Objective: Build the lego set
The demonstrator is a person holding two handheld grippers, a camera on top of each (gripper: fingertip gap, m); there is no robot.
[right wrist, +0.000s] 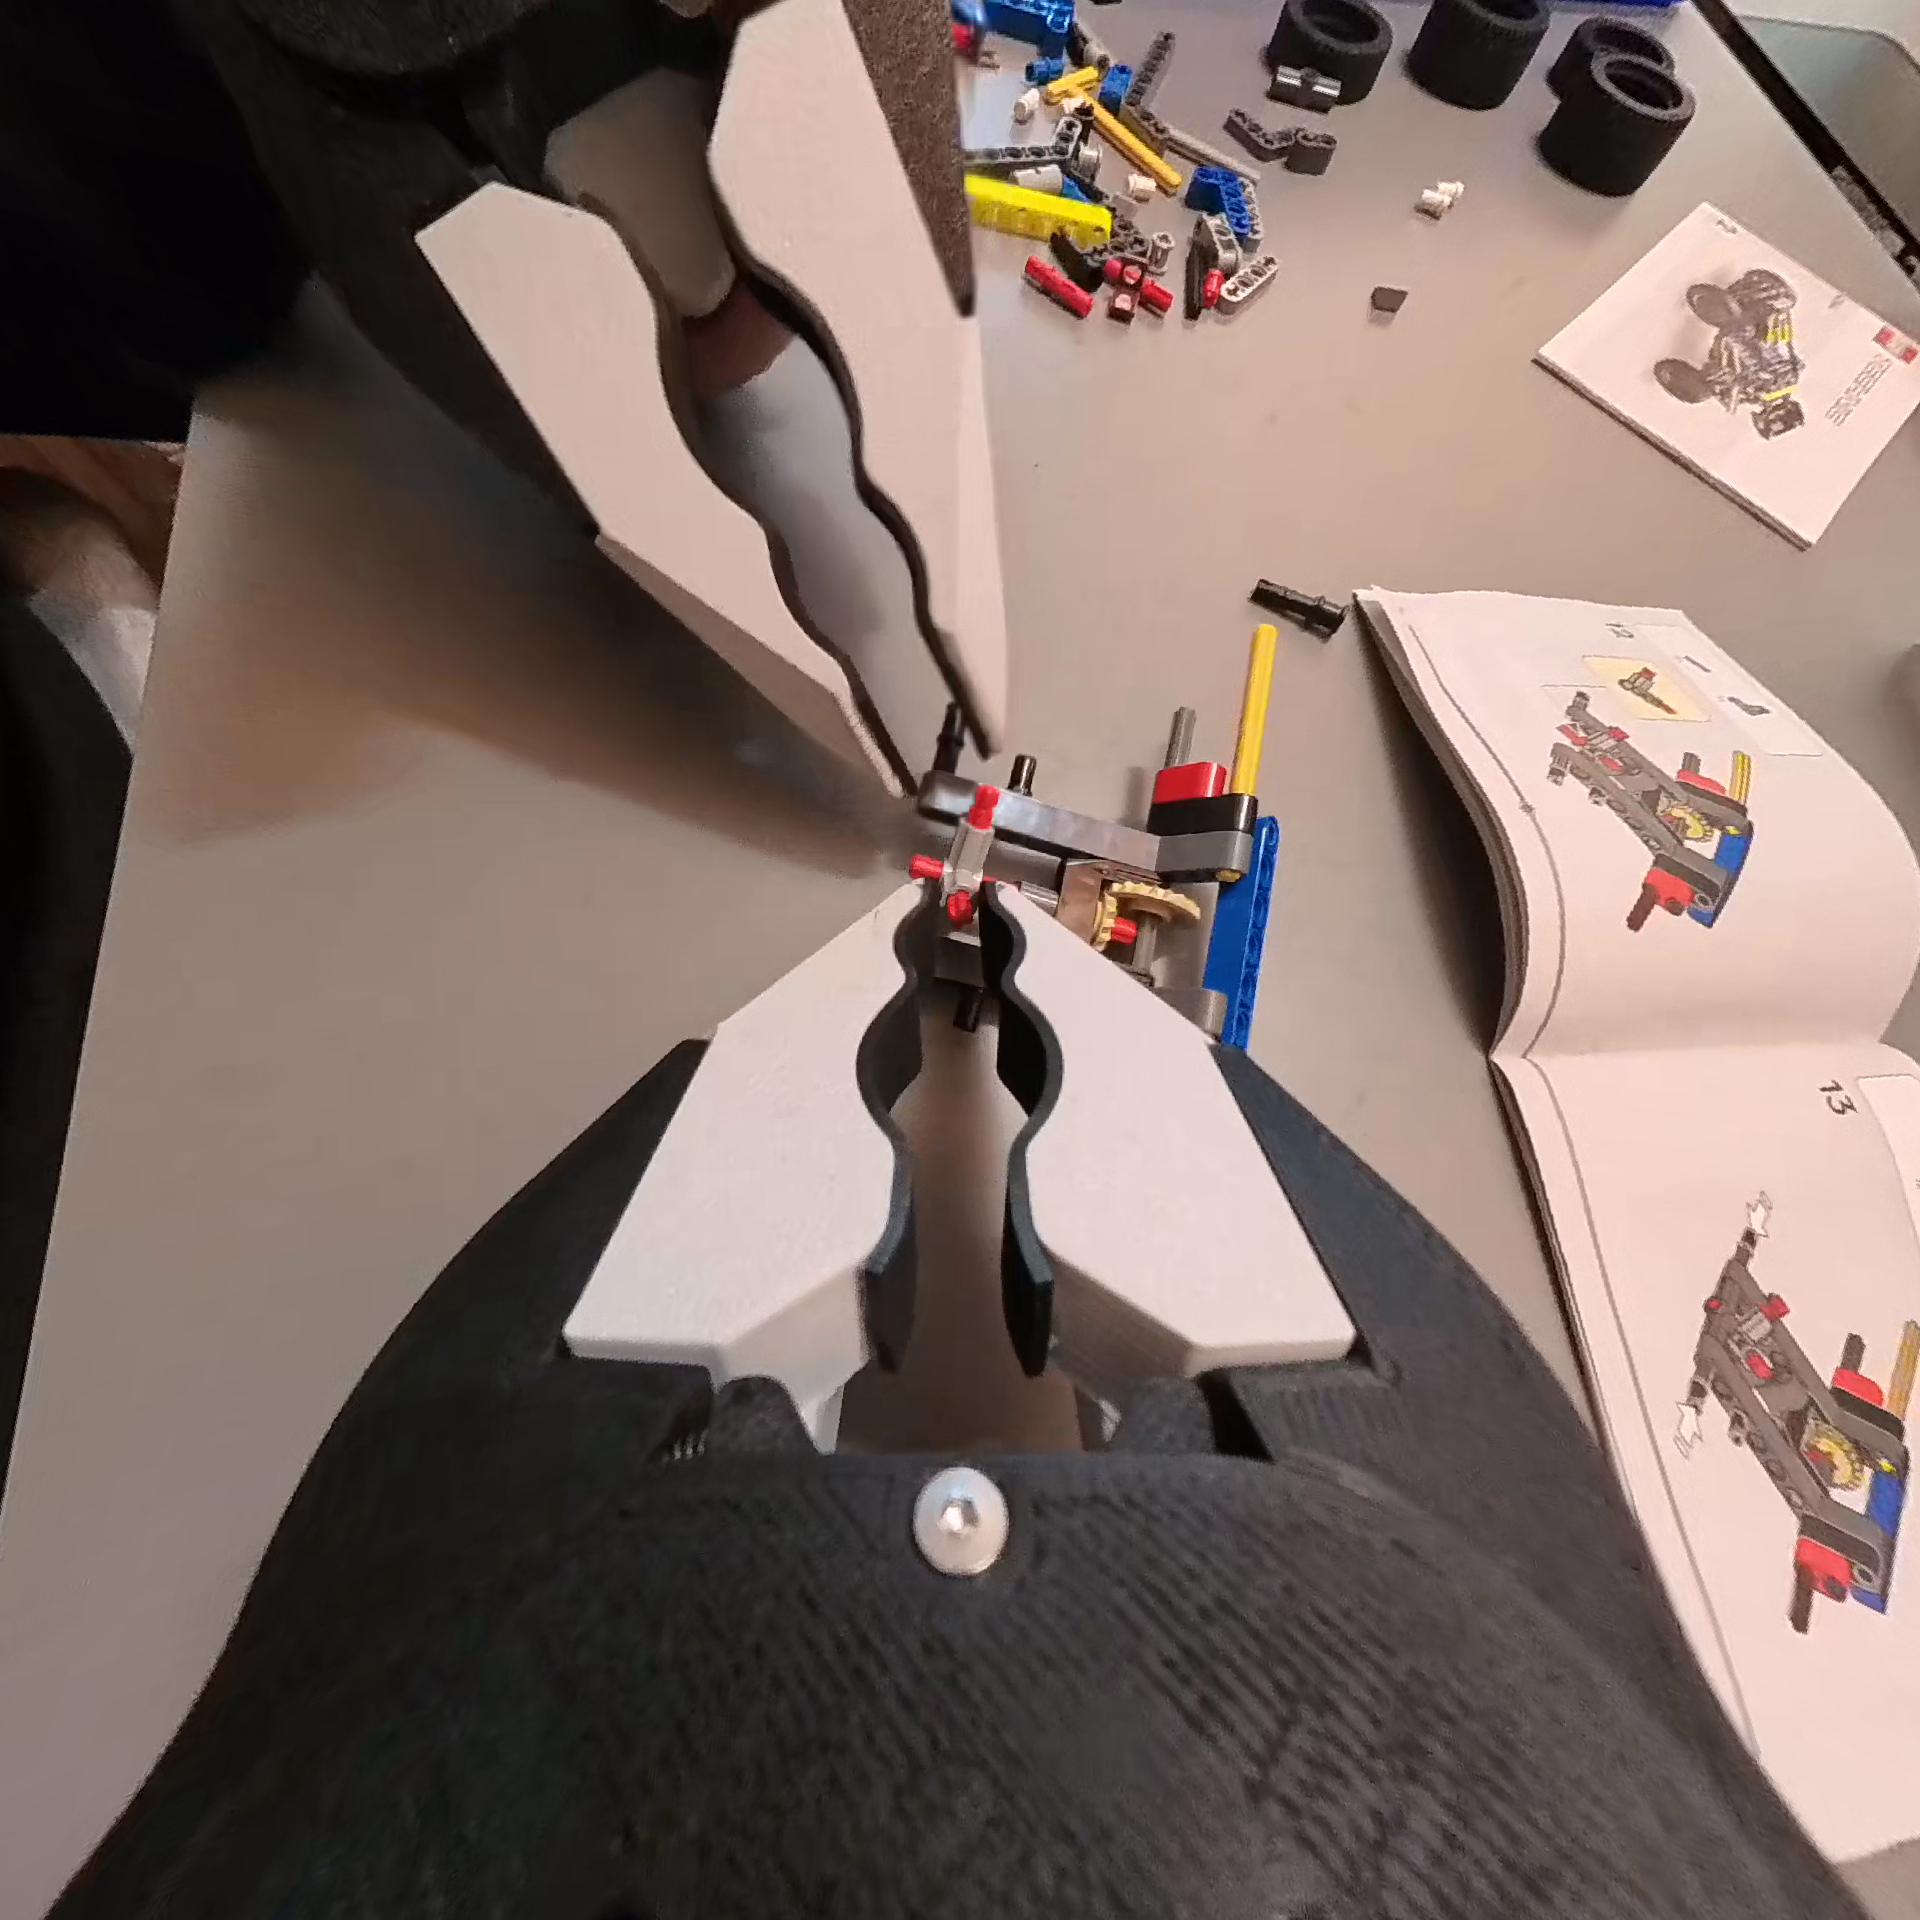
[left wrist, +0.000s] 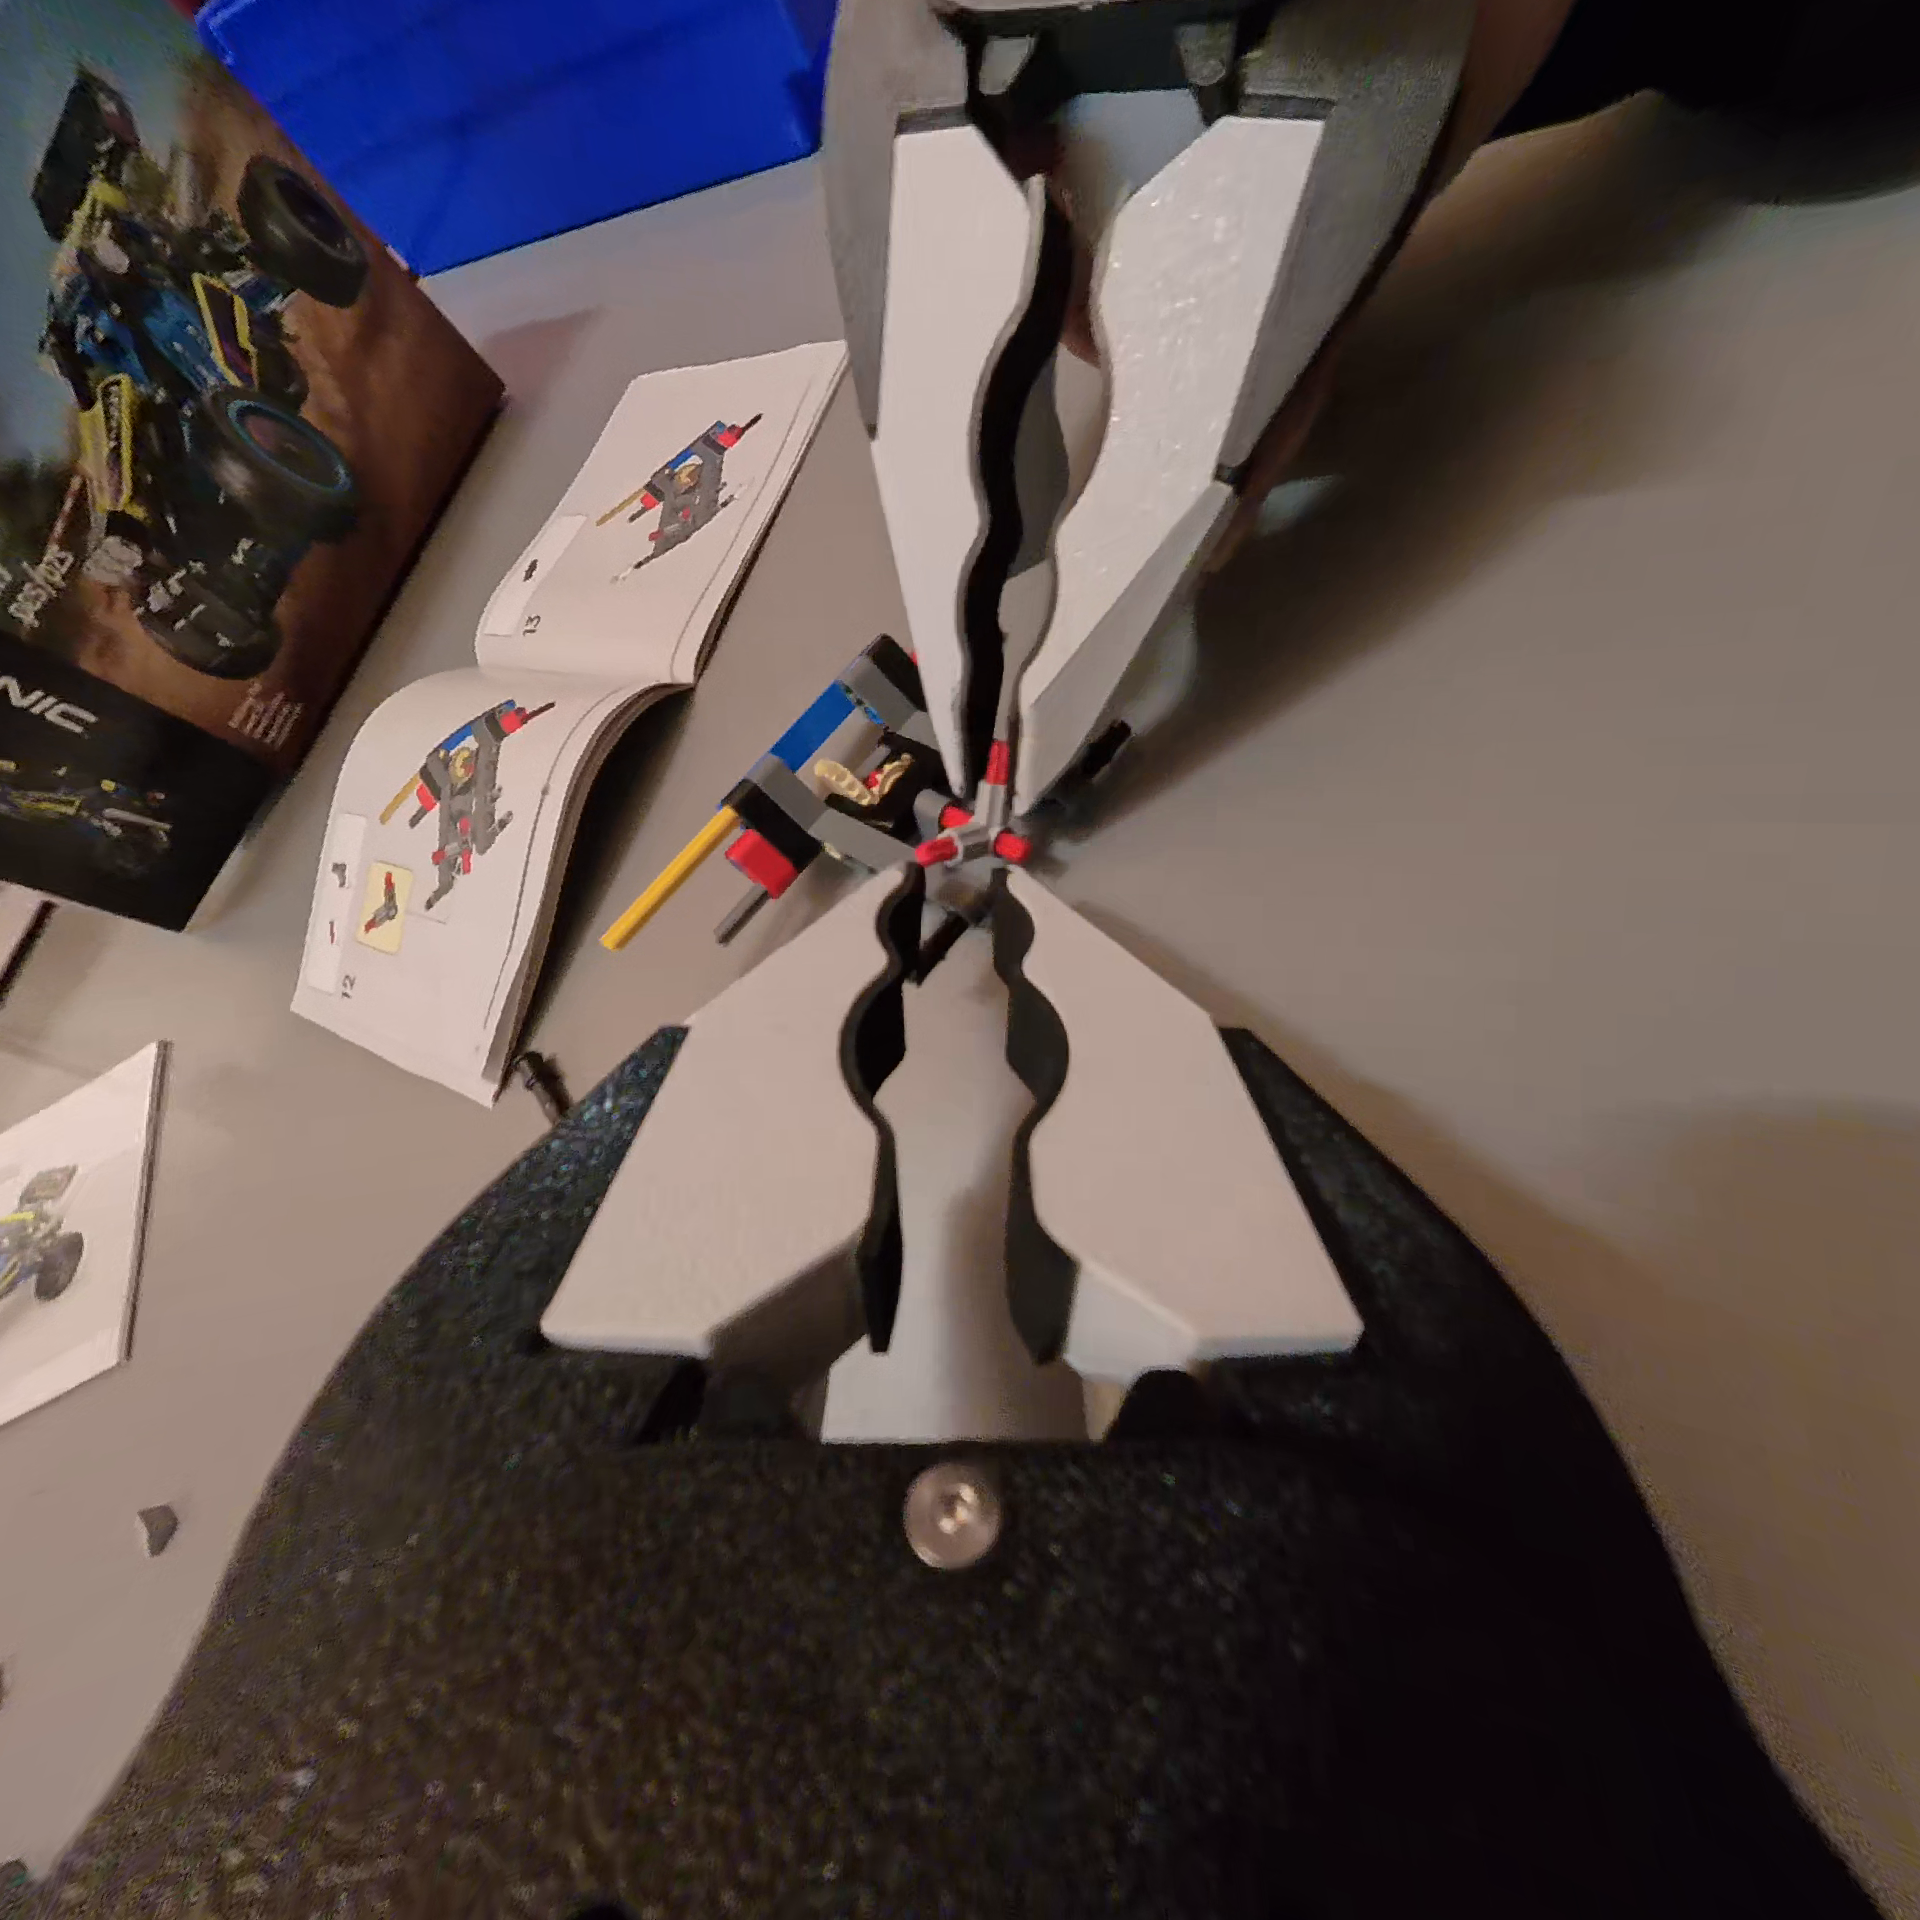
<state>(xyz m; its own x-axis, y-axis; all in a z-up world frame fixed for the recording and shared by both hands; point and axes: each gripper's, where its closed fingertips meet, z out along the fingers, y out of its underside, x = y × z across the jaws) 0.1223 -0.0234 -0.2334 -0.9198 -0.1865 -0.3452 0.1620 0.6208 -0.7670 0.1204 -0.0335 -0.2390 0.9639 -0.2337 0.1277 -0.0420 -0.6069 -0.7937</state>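
The part-built lego assembly [left wrist: 821,800] of grey beams, a blue beam, red parts, a tan gear and a yellow axle is held just above the grey table [left wrist: 1558,727]. My left gripper [left wrist: 951,899] is shut on the near end of its dark beam. In the right wrist view the assembly [right wrist: 1132,842] lies right of centre. My right gripper [right wrist: 961,914] is shut on a small grey connector with red pins [right wrist: 966,852] at that same end. The connector also shows in the left wrist view [left wrist: 971,831]. The two grippers meet tip to tip: the right one [left wrist: 987,774] comes from above, the left one [right wrist: 940,764] from the upper left.
An open instruction booklet [left wrist: 582,727] [right wrist: 1662,831] lies beside the assembly. The set's box [left wrist: 208,416] and a blue bin [left wrist: 520,104] stand behind. A pile of loose parts [right wrist: 1122,187], black tyres [right wrist: 1610,114], a second booklet [right wrist: 1745,374] and a loose black pin [right wrist: 1299,603] lie farther off. Only a small space, under 4 cm, lies between the two pairs of fingers.
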